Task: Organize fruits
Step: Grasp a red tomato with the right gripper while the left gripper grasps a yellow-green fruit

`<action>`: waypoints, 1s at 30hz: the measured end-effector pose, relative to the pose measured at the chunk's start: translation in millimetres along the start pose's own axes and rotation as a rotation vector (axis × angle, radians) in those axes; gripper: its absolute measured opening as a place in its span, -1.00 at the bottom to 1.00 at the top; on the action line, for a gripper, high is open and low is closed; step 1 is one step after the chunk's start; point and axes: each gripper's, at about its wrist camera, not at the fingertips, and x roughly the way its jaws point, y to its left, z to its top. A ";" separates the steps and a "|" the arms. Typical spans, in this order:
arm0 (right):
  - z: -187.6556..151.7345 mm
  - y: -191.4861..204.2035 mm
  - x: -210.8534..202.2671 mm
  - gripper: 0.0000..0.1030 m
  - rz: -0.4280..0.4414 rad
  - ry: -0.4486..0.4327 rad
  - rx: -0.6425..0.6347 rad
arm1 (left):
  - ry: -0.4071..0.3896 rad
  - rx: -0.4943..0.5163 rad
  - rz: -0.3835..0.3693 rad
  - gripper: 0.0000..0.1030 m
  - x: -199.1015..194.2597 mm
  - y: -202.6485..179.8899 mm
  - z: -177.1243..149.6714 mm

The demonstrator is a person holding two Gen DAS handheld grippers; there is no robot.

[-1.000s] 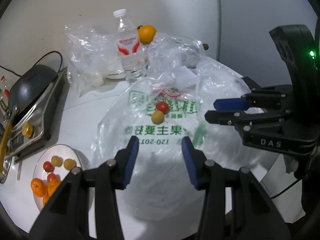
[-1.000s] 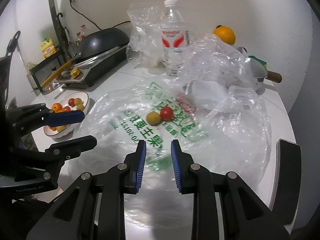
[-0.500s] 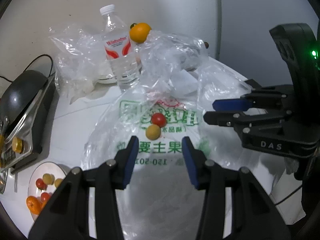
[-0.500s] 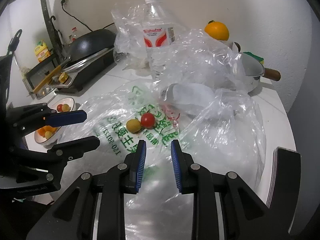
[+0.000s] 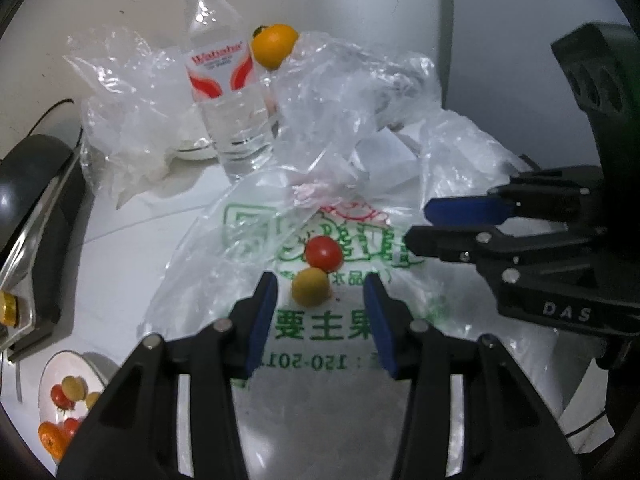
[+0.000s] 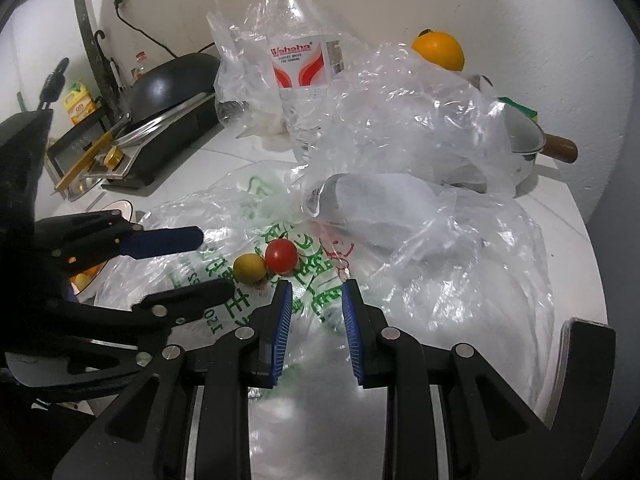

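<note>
**Left gripper lined up on yellow tomato**

Left gripper [image 5: 320,308] fingers part-open, empty; yellow tomato [image 5: 310,286] just ahead on printed bag [image 5: 320,332], touching red tomato [image 5: 323,253]. Right gripper [image 6: 316,308] closed, empty. Close gently; don't pinch plastic.

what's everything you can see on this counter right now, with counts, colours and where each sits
red tomato: 1, red, on the printed bag, touching the yellow one
yellow tomato: 1, yellow, just ahead of the left claw
printed bag: 1, clear with green print, flat at centre
water bottle: 1, clear with a red and white label, upright at the back
orange: 1, orange, behind the crumpled bags
crumpled bags: several, clear, at the back
plate: 1, white, holding small fruits, lower left
wok: 1, black, on the stove, left
pot: 1, white, wooden handle, right
left claw: 1, black with blue pads, empty
right claw: 1, black with blue pads, empty
</note>
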 end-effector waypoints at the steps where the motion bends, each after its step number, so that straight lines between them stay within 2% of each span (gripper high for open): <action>1: 1.0 0.1 2.5 -0.47 0.002 0.002 0.001 | 0.003 0.006 -0.010 -0.10 3.2 0.5 -0.2; 9: 5.3 -0.9 14.1 -0.47 0.010 0.012 0.017 | 0.030 0.024 -0.038 -0.13 24.7 9.7 3.3; 13: 6.0 -1.6 14.2 -0.47 0.008 0.010 0.020 | 0.055 0.032 -0.045 -0.28 36.5 12.4 3.7; 20: 7.3 -0.6 20.7 -0.47 0.002 0.021 0.019 | 0.085 0.041 -0.057 -0.40 52.1 11.3 3.7; 21: 7.7 0.3 22.3 -0.47 0.003 0.025 0.017 | 0.089 0.040 -0.059 -0.50 54.4 11.7 2.7; 30: 13.1 6.2 32.5 -0.47 0.013 0.046 -0.003 | 0.057 0.023 -0.075 -0.50 43.0 17.9 1.3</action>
